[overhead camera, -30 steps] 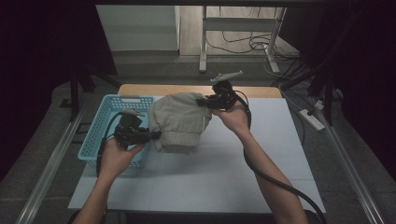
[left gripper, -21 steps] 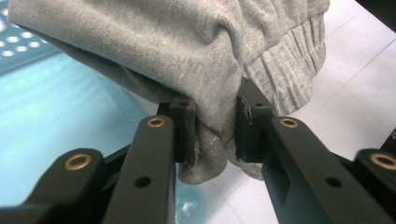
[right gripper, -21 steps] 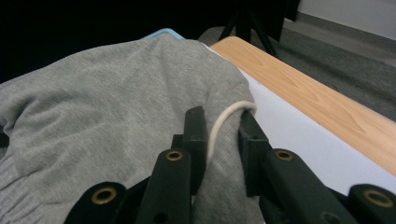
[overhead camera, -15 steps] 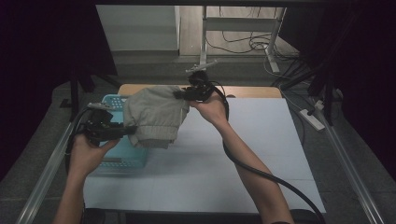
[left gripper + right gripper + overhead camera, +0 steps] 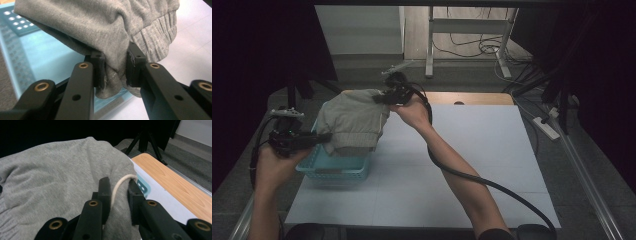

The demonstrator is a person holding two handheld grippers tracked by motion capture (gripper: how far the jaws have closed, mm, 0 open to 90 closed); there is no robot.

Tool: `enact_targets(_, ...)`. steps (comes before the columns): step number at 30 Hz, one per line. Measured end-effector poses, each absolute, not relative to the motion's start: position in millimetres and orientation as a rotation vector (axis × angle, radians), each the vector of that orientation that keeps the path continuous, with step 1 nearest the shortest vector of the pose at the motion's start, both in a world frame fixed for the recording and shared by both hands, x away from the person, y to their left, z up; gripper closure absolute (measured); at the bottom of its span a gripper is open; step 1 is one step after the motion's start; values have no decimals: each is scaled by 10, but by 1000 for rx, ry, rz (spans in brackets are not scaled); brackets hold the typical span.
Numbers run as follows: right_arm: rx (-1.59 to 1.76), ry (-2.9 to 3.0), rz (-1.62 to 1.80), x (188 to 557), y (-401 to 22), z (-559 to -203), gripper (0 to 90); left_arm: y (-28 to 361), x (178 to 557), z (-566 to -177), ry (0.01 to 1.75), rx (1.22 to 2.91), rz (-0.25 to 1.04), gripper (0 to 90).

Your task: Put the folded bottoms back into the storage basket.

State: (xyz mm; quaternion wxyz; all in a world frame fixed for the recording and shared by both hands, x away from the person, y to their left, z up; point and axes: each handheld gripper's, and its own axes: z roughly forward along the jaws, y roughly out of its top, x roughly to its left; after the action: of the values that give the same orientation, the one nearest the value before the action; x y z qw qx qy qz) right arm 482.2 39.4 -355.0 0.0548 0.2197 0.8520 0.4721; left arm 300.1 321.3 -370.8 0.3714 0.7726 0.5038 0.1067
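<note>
Grey knit garment (image 5: 354, 125): soft sweatshirt-type fabric with ribbed, gathered hem (image 5: 156, 32) and an off-white drawcord (image 5: 120, 185). Folded and bunched, held off the table, hanging over a light blue perforated plastic basket (image 5: 334, 169) at the white table's left edge.

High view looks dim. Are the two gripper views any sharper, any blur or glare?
High view: dark surround, table evenly lit, no glare. Left gripper view: bright, garment knit crisp, basket behind soft. Right gripper view: garment sharp, black backdrop, wood edge slightly soft.
</note>
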Motion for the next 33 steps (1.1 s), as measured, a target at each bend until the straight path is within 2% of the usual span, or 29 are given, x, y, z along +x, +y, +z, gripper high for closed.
enact_targets(15,662,2626,1443,4884,903,-3759,774,3616,2961,-3865,1420,1946,320,713)
enact_targets(33,703,2665,1321,4938,1132,-4245,771,3728,3135,-4333,1506,1990,270,711)
